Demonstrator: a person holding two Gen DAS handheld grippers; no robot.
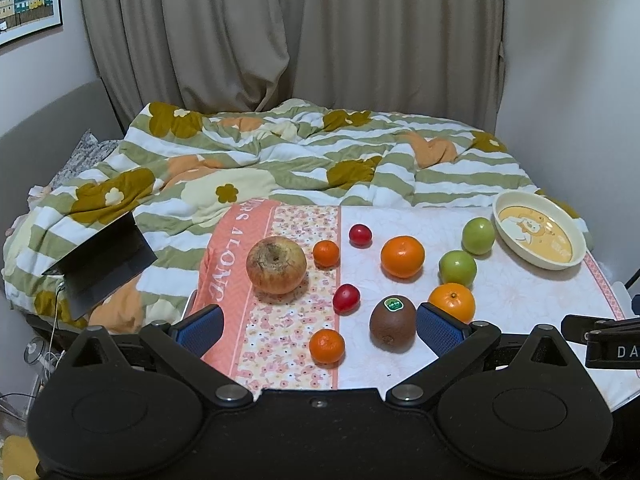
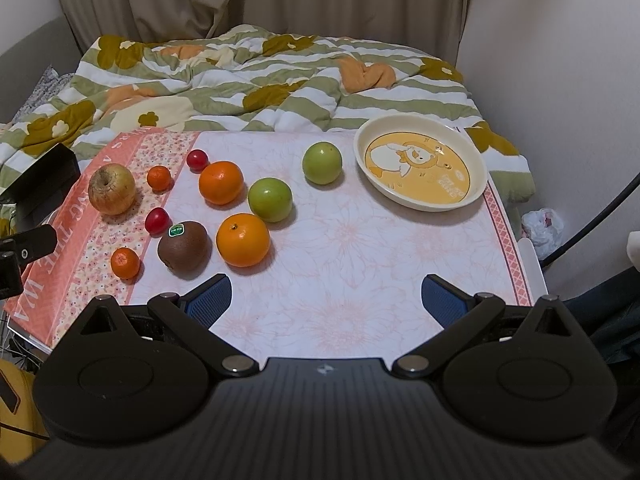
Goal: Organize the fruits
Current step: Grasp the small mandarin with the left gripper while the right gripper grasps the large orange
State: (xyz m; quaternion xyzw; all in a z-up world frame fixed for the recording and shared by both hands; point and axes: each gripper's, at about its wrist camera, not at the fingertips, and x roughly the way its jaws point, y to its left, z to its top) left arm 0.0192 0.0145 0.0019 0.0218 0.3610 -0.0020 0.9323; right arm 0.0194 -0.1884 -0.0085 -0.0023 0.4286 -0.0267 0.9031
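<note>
Fruit lies loose on the table: a brownish apple (image 1: 276, 265) (image 2: 111, 188), a kiwi (image 1: 392, 323) (image 2: 184, 250), two large oranges (image 1: 402, 256) (image 2: 243, 240), small mandarins (image 1: 327, 345) (image 2: 125, 263), two red tomatoes (image 1: 346, 299) (image 2: 156, 220) and two green apples (image 1: 457, 268) (image 2: 270, 199). A cream bowl (image 1: 504, 224) (image 2: 476, 190) with a yellow duck picture stands empty at the far right. My left gripper (image 1: 320, 330) is open at the near edge, its fingers either side of a mandarin and the kiwi. My right gripper (image 2: 326, 300) is open and empty over bare cloth.
The table carries a pink floral cloth (image 2: 360, 264) with a salmon band (image 1: 228, 248) on the left. A bed with a green striped flowered quilt (image 1: 280, 160) lies behind. A dark laptop-like object (image 1: 100, 268) sits at the left. Curtains and walls close the back.
</note>
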